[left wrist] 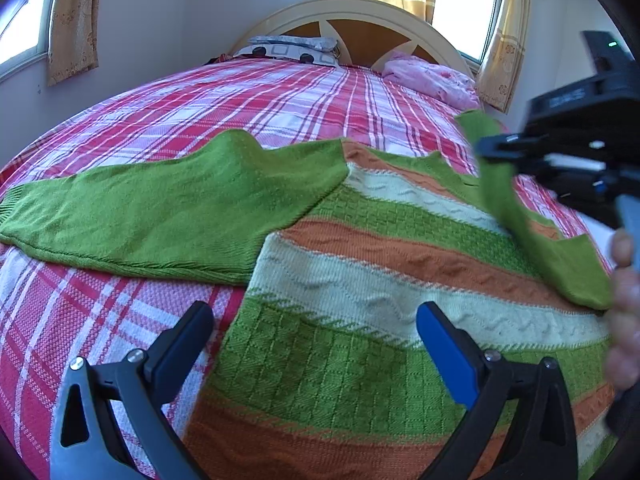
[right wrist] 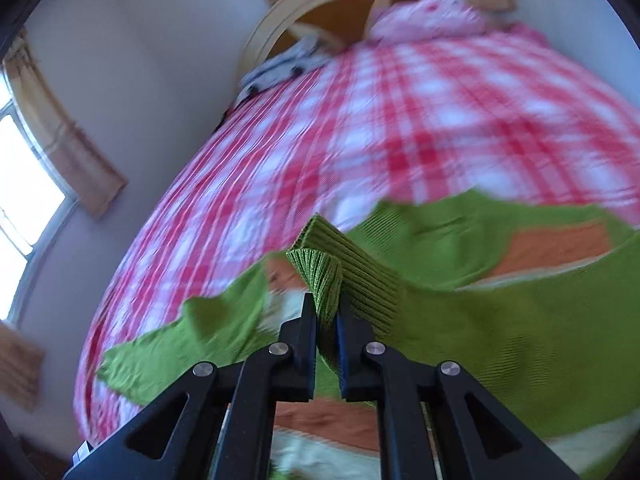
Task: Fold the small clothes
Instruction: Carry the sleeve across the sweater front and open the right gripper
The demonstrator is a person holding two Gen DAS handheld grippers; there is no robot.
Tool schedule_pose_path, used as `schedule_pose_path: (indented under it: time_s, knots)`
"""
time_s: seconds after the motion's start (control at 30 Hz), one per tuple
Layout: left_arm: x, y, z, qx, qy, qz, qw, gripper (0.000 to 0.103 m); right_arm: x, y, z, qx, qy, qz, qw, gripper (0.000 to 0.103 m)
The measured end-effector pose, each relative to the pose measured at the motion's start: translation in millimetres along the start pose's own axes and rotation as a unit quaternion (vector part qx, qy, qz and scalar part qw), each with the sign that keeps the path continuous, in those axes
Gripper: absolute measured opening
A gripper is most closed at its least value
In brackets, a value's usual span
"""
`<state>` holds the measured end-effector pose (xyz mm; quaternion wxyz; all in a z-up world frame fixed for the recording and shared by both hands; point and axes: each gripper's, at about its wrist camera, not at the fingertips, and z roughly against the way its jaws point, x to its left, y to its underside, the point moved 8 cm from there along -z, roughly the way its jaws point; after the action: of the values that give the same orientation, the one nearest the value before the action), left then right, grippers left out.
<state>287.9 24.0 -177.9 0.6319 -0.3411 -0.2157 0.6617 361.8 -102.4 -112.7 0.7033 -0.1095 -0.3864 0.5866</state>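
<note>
A small knitted sweater (left wrist: 360, 264) with green, orange and cream stripes lies flat on the bed. Its left green sleeve (left wrist: 140, 208) is spread out to the left. My left gripper (left wrist: 316, 320) is open and empty, just above the sweater's lower body. My right gripper (right wrist: 326, 312) is shut on the ribbed cuff (right wrist: 320, 268) of the right green sleeve (left wrist: 520, 216) and holds it lifted over the sweater's body. The right gripper also shows in the left wrist view (left wrist: 492, 148) at the right. The right wrist view is blurred.
The bed has a red and white plaid cover (left wrist: 240, 100). A patterned pillow (left wrist: 288, 50) and a pink bundle (left wrist: 432, 78) lie by the curved headboard (left wrist: 360, 20). Curtained windows stand behind and to the left.
</note>
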Motion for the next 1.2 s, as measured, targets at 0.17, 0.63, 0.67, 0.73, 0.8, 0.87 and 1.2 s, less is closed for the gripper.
schedule_pose_path:
  time_s: [0.17,0.63,0.67,0.73,0.8,0.87,1.2]
  knots:
    - [1.7,0.4,1.9,-0.005,0.007,0.008,0.9999,0.103,8.2,20.0,-32.1,0.037,-0.051,0.002,0.998,0.008]
    - [2.9,1.8,2.4,-0.007,0.006,0.008,0.9999,0.103,20.2,53.5,-71.1,0.074,-0.078,0.018,0.994,0.013]
    - [4.1,1.5,2.9,-0.008,0.011,0.013,0.9998,0.103,22.3,54.5,-71.7,0.074,-0.069,0.029,0.994,0.013]
    - [5.6,0.8,3.1,-0.009,0.015,0.020,0.9996,0.103,21.9,54.3,-73.1,0.075,-0.064,0.031,0.995,0.013]
    - [5.3,0.4,3.5,-0.010,0.014,0.020,0.9997,0.103,23.5,56.9,-74.5,0.079,-0.066,0.035,0.994,0.013]
    - [5.4,0.6,4.3,-0.011,0.016,0.021,0.9996,0.103,25.6,57.4,-77.3,0.082,-0.067,0.041,0.994,0.014]
    - [5.8,1.3,7.7,-0.012,0.012,0.017,0.9997,0.103,14.7,33.3,6.0,0.033,-0.087,0.076,0.993,0.025]
